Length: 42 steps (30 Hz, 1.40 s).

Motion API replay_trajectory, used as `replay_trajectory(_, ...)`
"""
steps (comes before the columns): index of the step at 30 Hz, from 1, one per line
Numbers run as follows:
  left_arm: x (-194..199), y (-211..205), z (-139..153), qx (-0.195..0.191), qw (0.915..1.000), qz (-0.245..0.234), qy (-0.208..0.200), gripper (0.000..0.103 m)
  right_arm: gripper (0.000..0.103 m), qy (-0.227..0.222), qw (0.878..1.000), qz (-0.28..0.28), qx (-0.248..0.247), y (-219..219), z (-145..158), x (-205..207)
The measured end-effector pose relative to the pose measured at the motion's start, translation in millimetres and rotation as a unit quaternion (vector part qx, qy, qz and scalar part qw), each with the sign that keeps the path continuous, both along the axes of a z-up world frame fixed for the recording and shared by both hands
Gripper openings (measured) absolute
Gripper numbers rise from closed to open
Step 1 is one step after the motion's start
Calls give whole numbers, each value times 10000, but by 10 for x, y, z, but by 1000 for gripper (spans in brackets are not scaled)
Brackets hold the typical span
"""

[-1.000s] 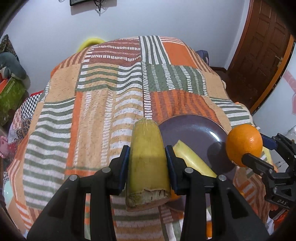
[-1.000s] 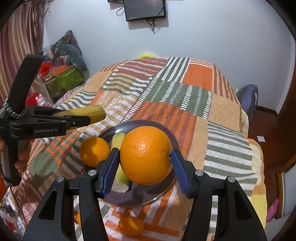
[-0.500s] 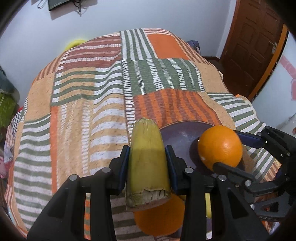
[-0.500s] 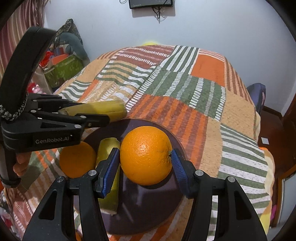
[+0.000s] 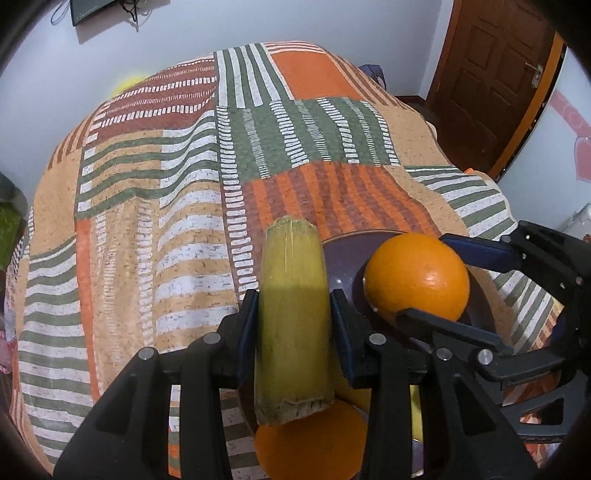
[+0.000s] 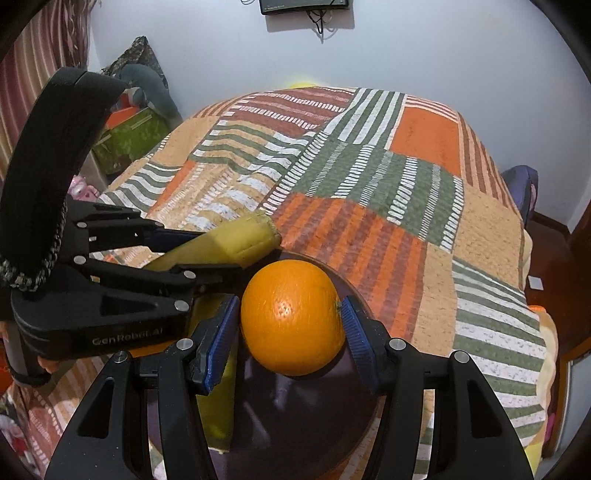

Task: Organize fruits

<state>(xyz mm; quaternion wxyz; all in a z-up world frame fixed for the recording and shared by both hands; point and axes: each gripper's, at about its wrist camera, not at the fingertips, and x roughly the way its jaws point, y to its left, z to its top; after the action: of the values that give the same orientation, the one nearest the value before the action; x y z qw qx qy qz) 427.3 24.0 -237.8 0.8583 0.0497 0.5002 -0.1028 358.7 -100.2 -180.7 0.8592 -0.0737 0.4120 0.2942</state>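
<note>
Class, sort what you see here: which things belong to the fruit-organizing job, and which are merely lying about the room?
Part of the job:
left gripper shut on banana piece
right gripper shut on orange
dark plate
second orange
another banana piece

Lying about:
patchwork bedspread
wall screen
wooden door
green box
</note>
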Motion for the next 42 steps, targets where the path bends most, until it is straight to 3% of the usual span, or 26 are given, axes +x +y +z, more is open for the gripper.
replay_trajectory(18,-212,125,66,45,9999,13,-93,39,53,-227,9995,198,47,38,187,-159)
replay_trajectory(29,-845,276,589,-216,9969,369,-665,39,53,-489,9986,-143,144,-233,490,-576)
replay_trajectory(34,-1250,295,825,-210,9936,587,-939,44,57,-714,9971,-228,143,-338,670,-889)
replay_trajectory(36,-1424,283,888,-117,9919,718,-1041,56,57,-789,9965,-248,129,-375,719,-1016)
replay_trajectory(42,-1936,235,1000,-51,9902,830,-1118,65,62,-858,9955,-285,269,-488,805,-1436)
